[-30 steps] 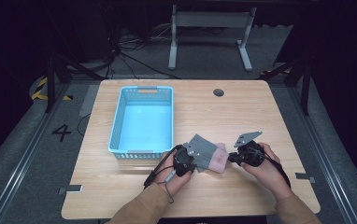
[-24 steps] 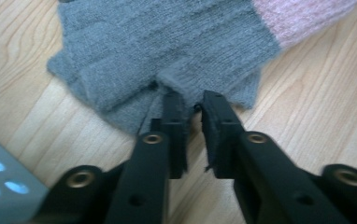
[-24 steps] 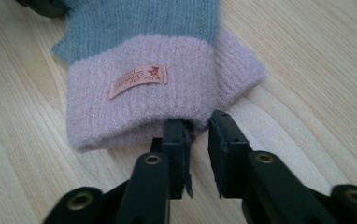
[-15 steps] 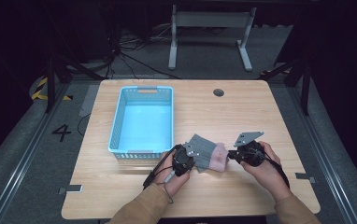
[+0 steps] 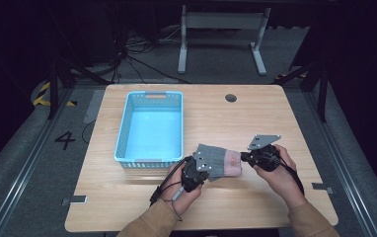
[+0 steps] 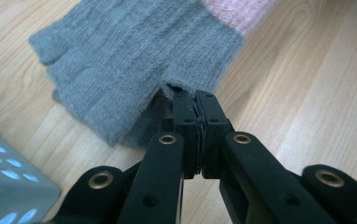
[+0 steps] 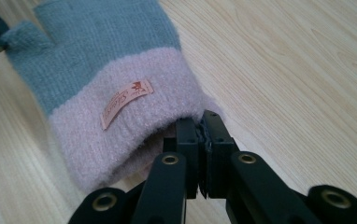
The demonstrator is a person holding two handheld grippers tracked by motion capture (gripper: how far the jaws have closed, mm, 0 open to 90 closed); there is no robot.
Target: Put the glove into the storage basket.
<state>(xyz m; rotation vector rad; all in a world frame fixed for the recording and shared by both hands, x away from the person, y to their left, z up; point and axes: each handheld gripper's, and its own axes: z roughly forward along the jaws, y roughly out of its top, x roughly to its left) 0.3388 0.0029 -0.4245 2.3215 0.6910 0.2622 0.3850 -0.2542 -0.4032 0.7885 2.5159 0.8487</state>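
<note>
You hold two tongs, one in each hand, and both are clamped on the one glove (image 5: 219, 161) between them. Your left tongs (image 6: 195, 103) have just been closing, and in the left gripper view their jaws now stand pressed together on the grey edge of the glove, pinching a fold of the knit. Your right tongs (image 7: 203, 122) have also just been closing, and in the right gripper view their jaws are together on the lower edge of the pink cuff, just beside the small sewn label (image 7: 126, 102).

From the high view, the glove spans the gap between the left tongs (image 5: 202, 168) and the right tongs (image 5: 245, 158): its grey hand part is toward your left tongs and its pink cuff toward your right. It sits near the front of the counter (image 5: 275, 113), stretched flat between the two grips.

There is one basket (image 5: 123, 129), light blue with perforated walls, standing just to the left of the glove and a little farther from you. Its floor is bare; nothing lies in it.
</note>
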